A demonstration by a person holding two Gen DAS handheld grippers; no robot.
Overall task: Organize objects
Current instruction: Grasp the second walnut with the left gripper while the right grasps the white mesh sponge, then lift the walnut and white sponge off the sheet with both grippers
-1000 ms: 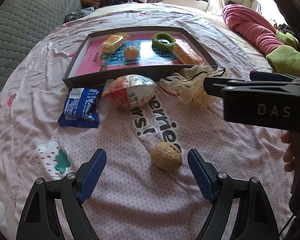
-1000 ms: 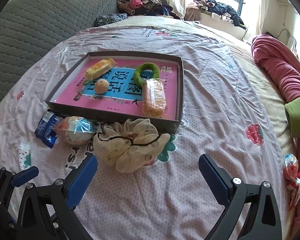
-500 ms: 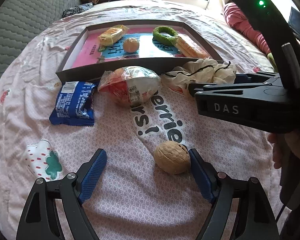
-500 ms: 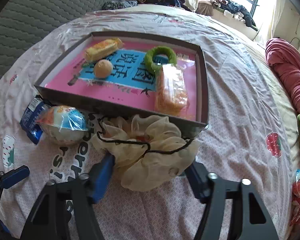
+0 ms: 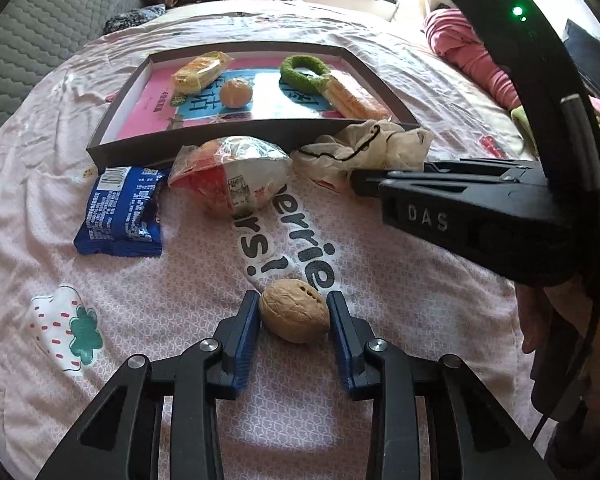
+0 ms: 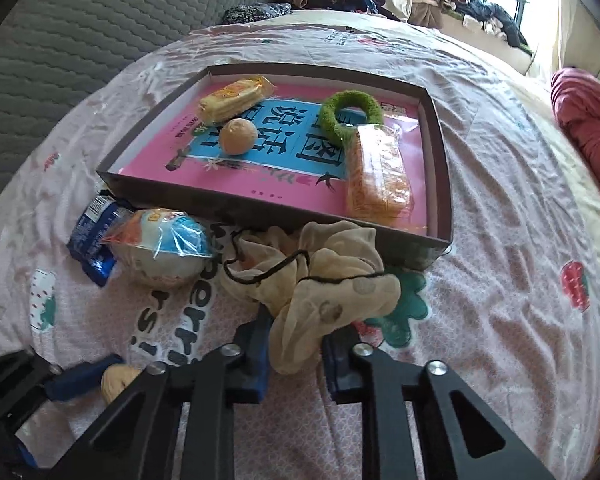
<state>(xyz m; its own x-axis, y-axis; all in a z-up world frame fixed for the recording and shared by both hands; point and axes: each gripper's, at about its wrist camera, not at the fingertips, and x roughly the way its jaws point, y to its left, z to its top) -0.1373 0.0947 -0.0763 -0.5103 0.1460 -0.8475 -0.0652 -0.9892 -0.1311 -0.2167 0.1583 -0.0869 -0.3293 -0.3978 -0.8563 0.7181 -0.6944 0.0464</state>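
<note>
A walnut point(image 5: 294, 316) lies on the pink bedsheet, and my left gripper point(image 5: 293, 298) is shut on it, a blue pad pressing each side. The same walnut point(image 6: 116, 380) shows in the right wrist view at lower left, between the left gripper's fingers point(image 6: 80, 376). My right gripper point(image 6: 300, 332) is shut on a cream scrunchie point(image 6: 320, 280) with black trim, bunched between its pads just in front of the brown tray point(image 6: 260, 208). In the left wrist view the right gripper point(image 5: 356, 178) reaches in from the right to the scrunchie point(image 5: 364, 148).
The tray point(image 5: 240, 136) holds a yellow wrapped cake point(image 5: 200, 72), a round orange ball point(image 5: 236, 94), a green ring point(image 5: 304, 72) and an orange cracker pack point(image 5: 356, 98). A blue packet point(image 5: 120, 210) and a wrapped round snack point(image 5: 236, 176) lie before it. A pink bundle point(image 5: 468, 52) lies far right.
Both grippers went from wide open to shut: the left closed on the walnut, the right dropped onto the scrunchie and closed on it.
</note>
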